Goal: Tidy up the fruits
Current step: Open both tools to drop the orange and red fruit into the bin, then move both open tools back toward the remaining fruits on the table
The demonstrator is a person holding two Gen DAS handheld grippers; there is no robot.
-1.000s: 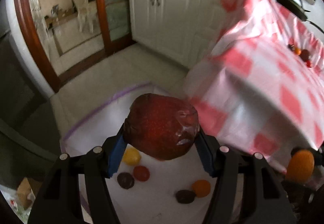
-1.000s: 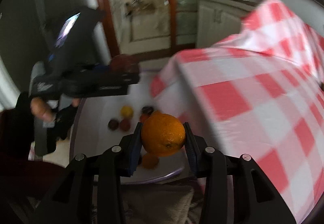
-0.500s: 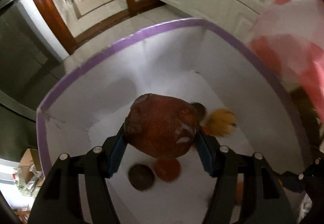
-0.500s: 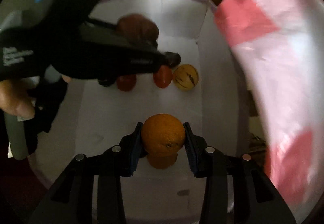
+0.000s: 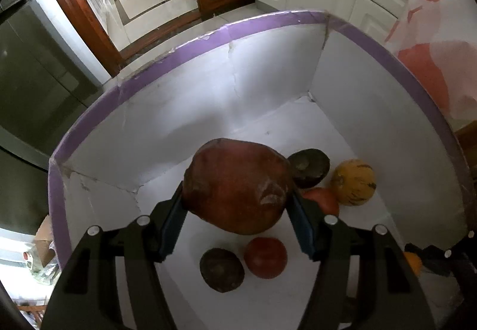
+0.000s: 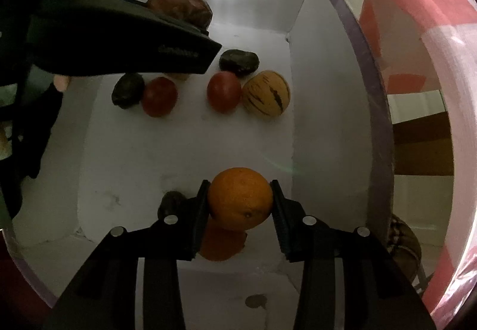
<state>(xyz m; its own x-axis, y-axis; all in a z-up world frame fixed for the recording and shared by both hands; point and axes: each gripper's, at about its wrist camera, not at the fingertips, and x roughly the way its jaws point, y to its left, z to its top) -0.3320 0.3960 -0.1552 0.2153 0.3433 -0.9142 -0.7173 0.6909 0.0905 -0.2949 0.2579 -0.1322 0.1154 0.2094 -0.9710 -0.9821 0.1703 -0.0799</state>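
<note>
Over white box [image 5: 184, 97], pomegranate [image 5: 238, 196] clamped left, orange [image 6: 240, 201] (right) gripped

Two close downward wrist views, both into the box [image 5: 268, 32].

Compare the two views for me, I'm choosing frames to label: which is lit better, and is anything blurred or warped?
Left wrist view: bright daylight, sharp; the white box rim bows from fisheye, and the big red fruit looms large. Right wrist view: much dimmer, the box floor grey; the left tool is a dark mass, yet the orange is crisp.
</note>
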